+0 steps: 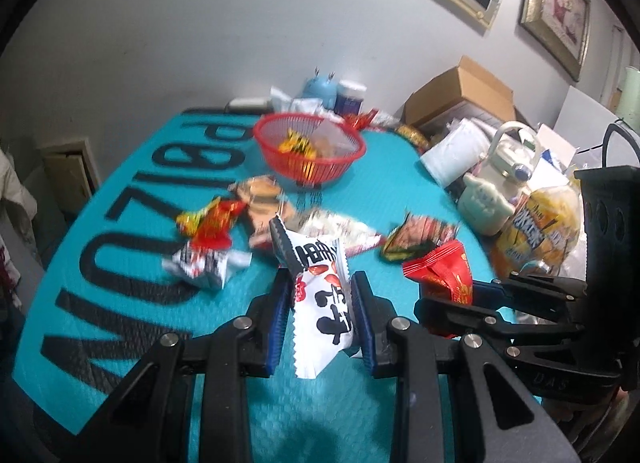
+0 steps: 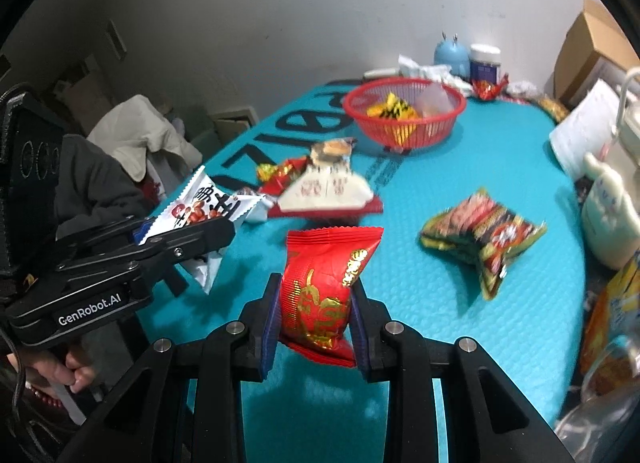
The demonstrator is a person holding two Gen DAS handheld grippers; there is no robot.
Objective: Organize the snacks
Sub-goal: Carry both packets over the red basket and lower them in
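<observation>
My left fingers (image 1: 320, 303) squeeze a white snack packet (image 1: 322, 303). My right fingers (image 2: 316, 303) squeeze a red snack packet (image 2: 324, 287) above the worktop (image 2: 460, 303).

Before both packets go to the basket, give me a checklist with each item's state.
1. Left tool shut on the white packet: ok.
2. Right tool shut on the red packet: ok.
3. Both packets lifted off the mat: ok, each casts a shadow below.
4. Basket upright with room left: ok, only a few snacks inside.
5. Way to the basket free: not ok, loose snacks lie between it and the tools, so carry high.
6. Grip firm enough for the carry: cannot tell.
</observation>
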